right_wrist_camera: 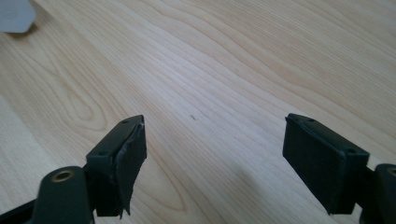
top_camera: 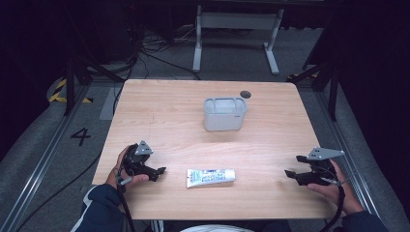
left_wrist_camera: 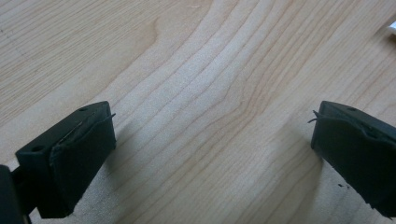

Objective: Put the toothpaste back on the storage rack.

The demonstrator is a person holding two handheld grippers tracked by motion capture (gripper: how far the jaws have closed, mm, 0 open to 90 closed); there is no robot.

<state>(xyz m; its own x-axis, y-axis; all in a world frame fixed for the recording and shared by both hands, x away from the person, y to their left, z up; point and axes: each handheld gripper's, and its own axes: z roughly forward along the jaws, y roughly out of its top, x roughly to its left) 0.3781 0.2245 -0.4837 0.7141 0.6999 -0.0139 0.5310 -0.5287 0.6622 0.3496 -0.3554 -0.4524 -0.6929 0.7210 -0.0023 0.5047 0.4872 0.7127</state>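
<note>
- On the floor left of the counter (top_camera: 145,106) a black number 4 (top_camera: 80,136) is marked, with yellow-and-black hazard tape (top_camera: 60,92) farther back and dark cables (top_camera: 140,53) trailing across the grey floor.
- The left gripper (top_camera: 161,171) lies low over the near-left part of the wooden counter, held in the person's left hand (top_camera: 126,170); its jaws point right, toward the tube, and stand wide apart with bare wood grain between them in the left gripper view (left_wrist_camera: 212,135).
- A white toothpaste tube (top_camera: 211,177) with blue print lies flat near the front edge, between the two grippers and apart from both; nothing lies between it and either gripper.
- A translucent white plastic basket (top_camera: 225,114) stands upright behind the tube, about mid-counter and well apart from it; I cannot tell what it holds.
- A small dark round spot (top_camera: 245,94) sits on the counter just behind the basket's right corner.
- A white metal frame (top_camera: 237,29) stands on the floor beyond the counter's far edge.
- The right gripper (top_camera: 293,166) rests near the near-right edge in the right hand (top_camera: 333,188), jaws pointing left and spread open over empty wood in the right gripper view (right_wrist_camera: 215,156).
</note>
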